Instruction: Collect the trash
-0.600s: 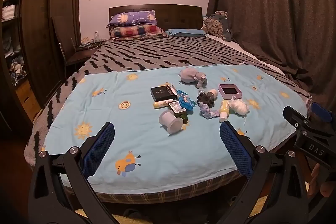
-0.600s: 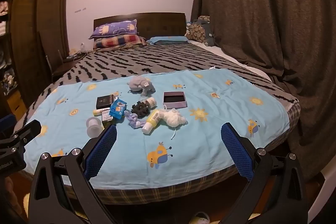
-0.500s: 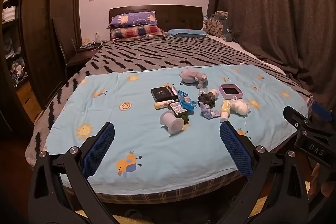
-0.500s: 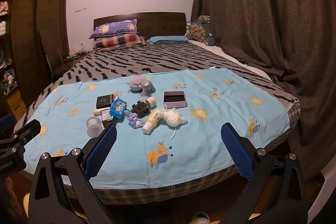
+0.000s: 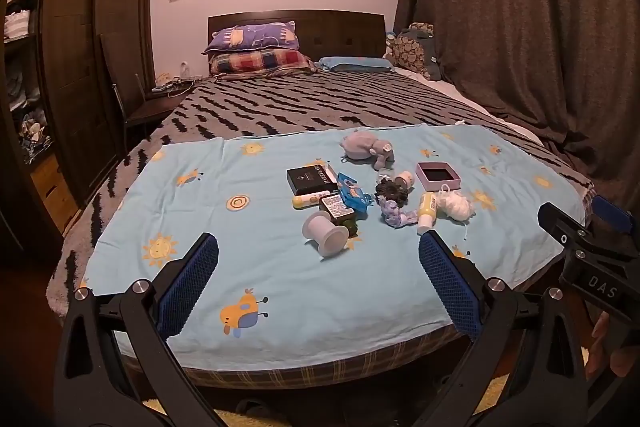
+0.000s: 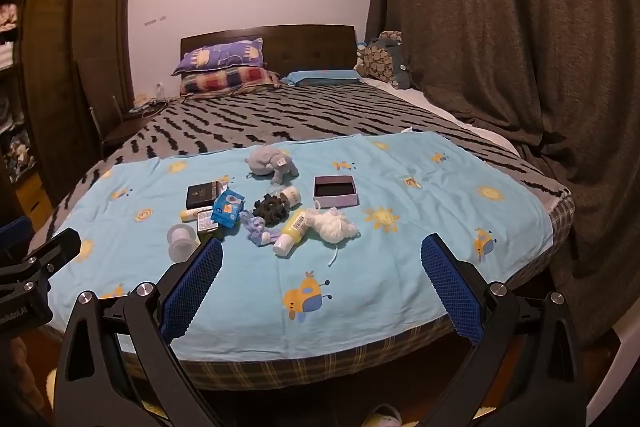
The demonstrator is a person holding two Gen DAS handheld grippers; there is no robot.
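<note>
The left gripper (image 5: 318,261) points forward and slightly downward, its jaws spread wide with nothing between the blue pads (image 5: 188,285). The right gripper (image 6: 322,267) is angled the same way — jaws wide apart, also empty. It shows at the right edge of the left view, with fingers (image 5: 608,347) wrapped beneath it.

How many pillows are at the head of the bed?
3: a purple pillow stacked on a plaid pillow at the left by the headboard, and a blue pillow lying flat to their right. Others may be hidden.
</note>
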